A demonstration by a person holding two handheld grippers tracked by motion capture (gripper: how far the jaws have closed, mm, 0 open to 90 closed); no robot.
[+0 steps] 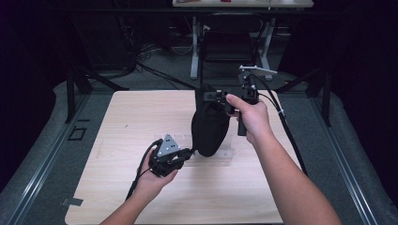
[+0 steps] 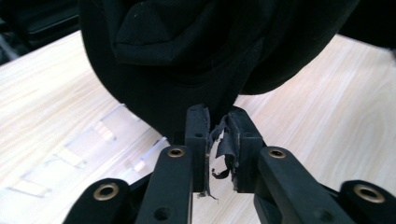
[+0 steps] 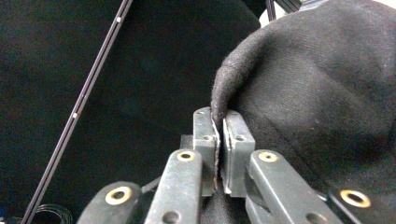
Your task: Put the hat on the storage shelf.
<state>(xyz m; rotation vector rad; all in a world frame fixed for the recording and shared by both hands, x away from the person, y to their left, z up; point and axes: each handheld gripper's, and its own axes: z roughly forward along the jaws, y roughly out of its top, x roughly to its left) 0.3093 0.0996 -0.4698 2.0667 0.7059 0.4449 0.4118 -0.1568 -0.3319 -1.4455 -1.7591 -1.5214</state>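
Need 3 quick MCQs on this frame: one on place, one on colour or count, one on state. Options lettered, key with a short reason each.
1. Where does the black fabric garment hang?
A. Above the light wooden table, held up between both grippers
B. Flat on the floor
C. Draped over the chair

2. How many grippers pinch the garment?
A. None
B. One
C. Two

3. How do the right gripper's jaws stand?
A. Wide open, off the cloth
B. Closed on a fold of the cloth's edge
C. Closed on a cable

Key:
1 A: the high view shows it lifted over the table, the right gripper at its top and the left gripper at its lower end.
2 C: each gripper view shows cloth between its own jaws; left gripper.
3 B: the right gripper view shows the hem clamped between the pads.
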